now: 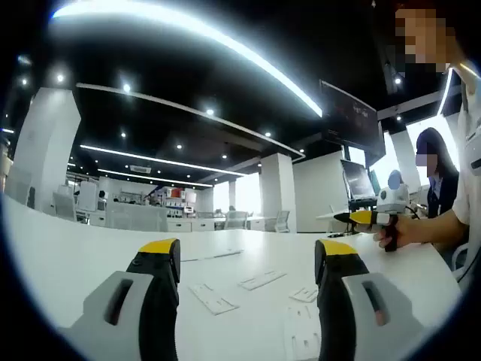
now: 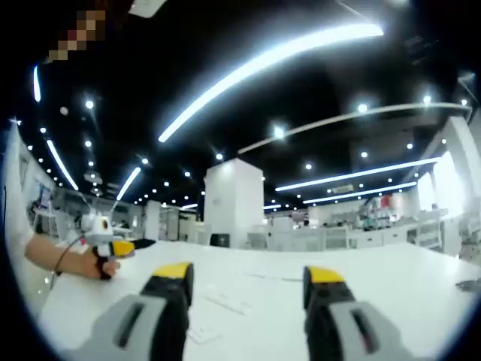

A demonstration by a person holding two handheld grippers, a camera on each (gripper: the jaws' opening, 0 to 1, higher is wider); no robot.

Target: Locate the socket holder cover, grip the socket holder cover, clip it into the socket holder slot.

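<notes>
Left gripper [image 1: 248,259] jaws were spread, empty, above the white tabletop [image 1: 75,256]. Right gripper [image 2: 248,282] jaws also spread, empty. Flat white socket holder parts [image 1: 213,298] lay mid-table, between the left jaws; cover not distinguishable among them.

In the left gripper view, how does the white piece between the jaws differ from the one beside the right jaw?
The long flat piece is a narrow strip lying diagonally in the gap between the jaws; the squarer piece is wider, sits nearer the camera, and is partly hidden by the jaw. Both are white, lie flat on the white table, and are untouched.
</notes>
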